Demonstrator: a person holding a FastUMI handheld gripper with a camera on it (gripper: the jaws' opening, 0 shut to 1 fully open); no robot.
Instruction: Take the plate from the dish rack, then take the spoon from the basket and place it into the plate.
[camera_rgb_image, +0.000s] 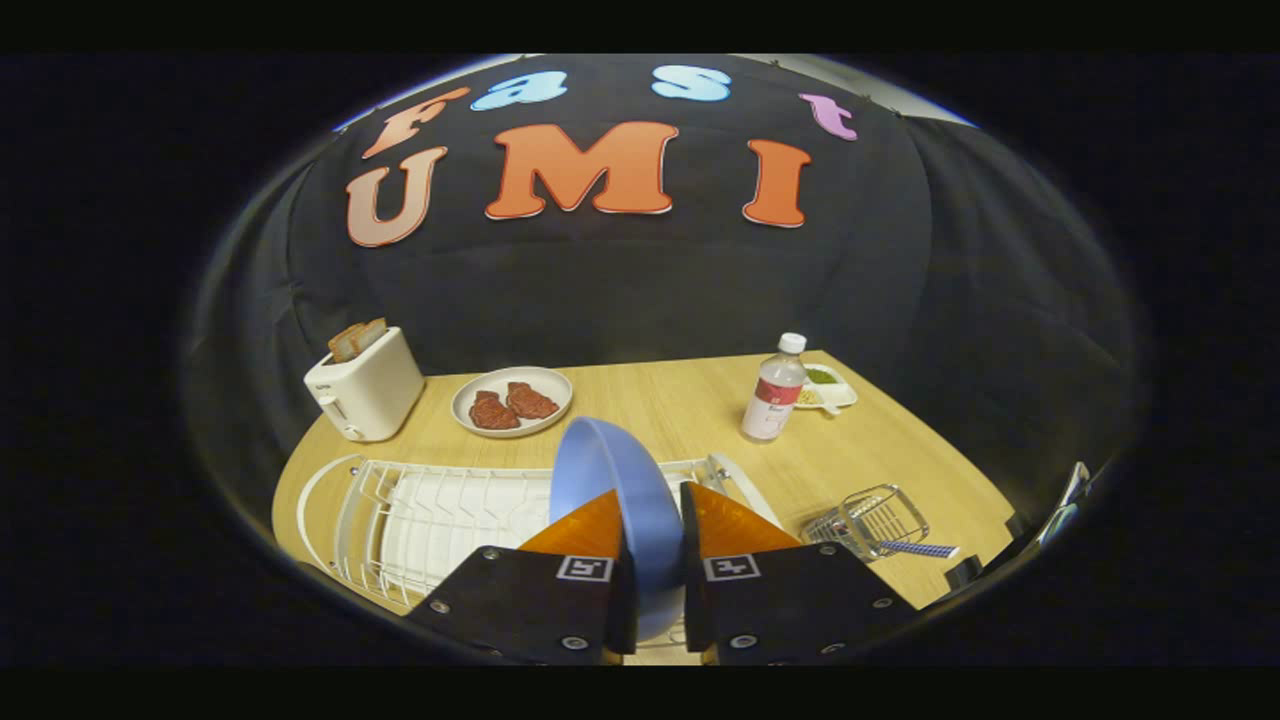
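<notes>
Looking through the gripper view, I am seeing the gripper (655, 545) closed on the blue plate (620, 480): both fingers are pressing on it, one on each face, and the plate is standing on its edge between them, slightly tilted. The upper rim of the plate is rising above the fingertips, and its lower part is going down between the two fingers.

The plate is standing over the white dish rack (440, 515), which is lying on the wooden table (680, 400) just ahead of the fingers and to their left side. I cannot tell if the plate is touching the rack wires or is already lifted from them.

On the other side of the fingers, near them, a small wire basket (875, 520) is sitting on the table. The spoon (915, 548) with a blue handle is lying in it, and the handle is sticking out over the rim of the basket toward the table edge.

Beyond the rack I am seeing a white toaster (365, 385) with slices of bread in its slots. Beside it a pale dish (512, 400) is carrying two reddish-brown pieces of food. Farther across the table a clear bottle (775, 390) with a white cap is standing upright, and just behind it a small white tray (830, 387) is holding something green.
</notes>
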